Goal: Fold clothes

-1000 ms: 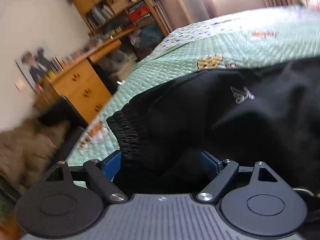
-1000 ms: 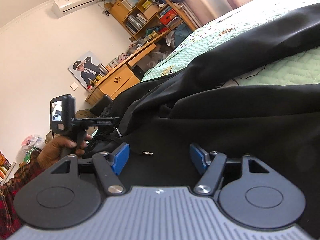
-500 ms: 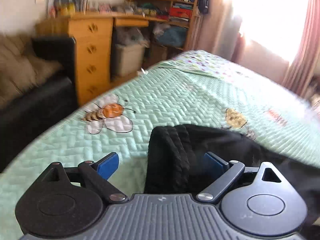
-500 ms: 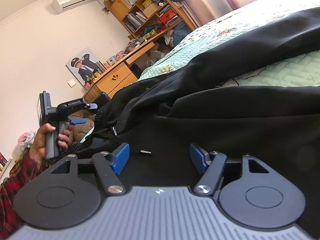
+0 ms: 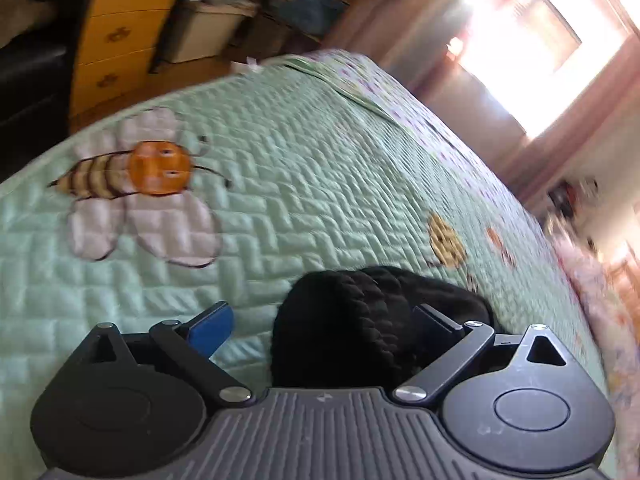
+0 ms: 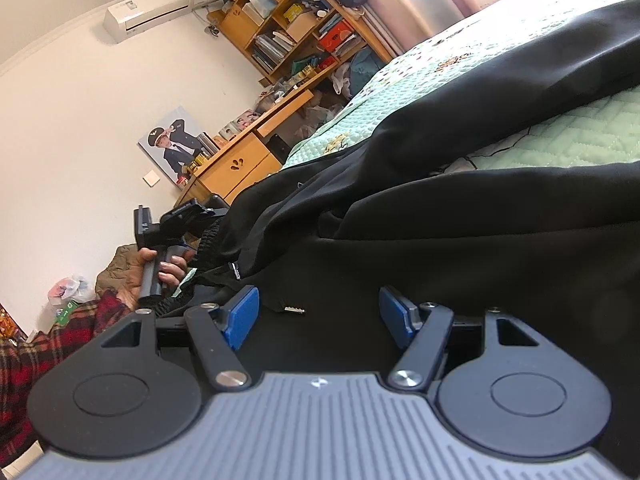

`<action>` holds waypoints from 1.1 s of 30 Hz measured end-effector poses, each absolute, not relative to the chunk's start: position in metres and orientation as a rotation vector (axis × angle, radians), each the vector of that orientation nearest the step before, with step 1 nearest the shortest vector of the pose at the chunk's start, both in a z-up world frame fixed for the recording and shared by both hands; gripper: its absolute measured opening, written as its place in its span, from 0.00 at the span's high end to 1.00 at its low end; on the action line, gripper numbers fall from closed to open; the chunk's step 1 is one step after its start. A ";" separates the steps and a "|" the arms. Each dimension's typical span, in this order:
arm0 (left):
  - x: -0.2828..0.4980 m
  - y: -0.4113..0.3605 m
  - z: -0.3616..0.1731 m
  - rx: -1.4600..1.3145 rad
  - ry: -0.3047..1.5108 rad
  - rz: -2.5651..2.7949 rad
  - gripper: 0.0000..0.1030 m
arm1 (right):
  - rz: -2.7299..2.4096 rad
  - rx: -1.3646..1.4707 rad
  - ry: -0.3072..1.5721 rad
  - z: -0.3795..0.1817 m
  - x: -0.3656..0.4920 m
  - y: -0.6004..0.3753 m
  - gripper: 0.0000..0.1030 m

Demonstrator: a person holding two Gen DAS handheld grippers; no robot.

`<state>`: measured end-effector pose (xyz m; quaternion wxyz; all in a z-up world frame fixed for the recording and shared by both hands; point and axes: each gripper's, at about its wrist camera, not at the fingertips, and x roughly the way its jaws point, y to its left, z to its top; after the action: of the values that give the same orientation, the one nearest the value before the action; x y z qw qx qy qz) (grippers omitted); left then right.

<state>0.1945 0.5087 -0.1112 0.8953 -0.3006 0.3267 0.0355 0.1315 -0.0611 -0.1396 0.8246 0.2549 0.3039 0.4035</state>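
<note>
A pair of black trousers [image 6: 460, 216] lies spread on the green quilted bedspread [image 6: 568, 140]. Its gathered elastic waistband [image 5: 352, 320] lies between the wide-apart jaws of my left gripper [image 5: 324, 320], which is open; the right finger is partly hidden by the cloth. In the right wrist view the left gripper [image 6: 172, 224] shows at the waistband corner, held in a hand. My right gripper [image 6: 320, 312] is open, low over the black cloth, with a drawstring tip [image 6: 294, 310] between its blue pads.
The bedspread [image 5: 320, 168] has a bee picture [image 5: 136, 184] left of the waistband. A wooden dresser [image 6: 236, 168], desk and bookshelf [image 6: 296, 28] stand past the bed's far edge. A dark sofa [image 5: 28, 68] is at the left. A bright window [image 5: 540, 40] is behind.
My left gripper has swung round from over the trousers' body to the waistband corner and tilted, so the bedspread and bee now fill its view. The right gripper has barely moved.
</note>
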 end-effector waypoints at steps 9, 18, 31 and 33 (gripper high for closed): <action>0.201 0.480 -0.111 -0.414 0.680 0.049 0.46 | 0.865 0.566 0.644 -0.141 0.133 -0.064 0.34; 0.195 0.393 -0.053 0.110 0.622 0.281 0.64 | 0.860 0.568 0.648 -0.139 0.133 -0.064 0.34; 0.272 0.392 -0.097 0.295 0.789 0.562 0.36 | 0.847 0.564 0.639 -0.139 0.132 -0.059 0.32; 0.265 0.404 -0.087 0.250 0.767 0.603 0.06 | 0.849 0.565 0.637 -0.140 0.132 -0.060 0.33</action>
<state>0.2652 0.4037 -0.0870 0.8758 0.1199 0.3675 0.2889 0.1322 -0.0603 -0.1396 0.8247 0.2659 0.2997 0.3993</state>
